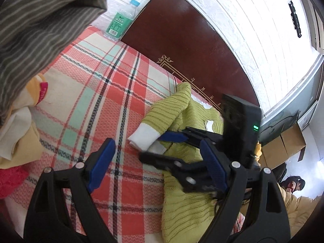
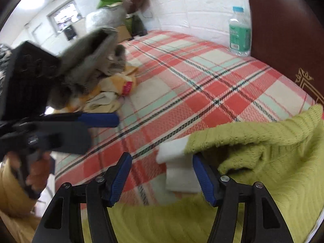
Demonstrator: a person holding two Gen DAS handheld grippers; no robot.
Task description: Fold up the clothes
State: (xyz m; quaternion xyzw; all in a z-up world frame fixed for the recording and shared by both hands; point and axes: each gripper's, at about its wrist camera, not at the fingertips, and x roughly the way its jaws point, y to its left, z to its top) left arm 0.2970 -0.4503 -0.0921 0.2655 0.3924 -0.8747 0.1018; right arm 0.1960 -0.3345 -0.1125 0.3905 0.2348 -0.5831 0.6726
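Left wrist view: the left tool (image 1: 156,166) has its blue-padded jaws spread wide and holds nothing. Below it lies a bed covered by a red, cream and mint plaid blanket (image 1: 113,93). Ahead and to the right of this tool lies a lime green knitted sweater (image 1: 182,208), spread on the blanket, with one white-cuffed sleeve (image 1: 144,139) folded across toward the tool's centre line. The right tool (image 1: 162,145) crosses in from the right, its fingers reaching over the sweater beside that cuff. To the far left of the tool sits a heap of yellow and cream clothes (image 1: 18,141), with a grey striped garment (image 1: 40,20) hanging close to the lens above it. Beyond the blanket stand a dark red headboard (image 1: 182,40) and a water bottle (image 1: 121,20) with a green label.

Right wrist view: the right tool (image 2: 162,174) is also wide open and empty. The white cuff (image 2: 174,151) lies just ahead, between its two fingers, and the green sweater (image 2: 263,162) fills the area to the right and beneath. The left tool (image 2: 97,125), blurred, sits off to the left, gripped by a hand (image 2: 36,174); its jaw spread cannot be made out here. Behind it lies the clothes heap (image 2: 109,93).
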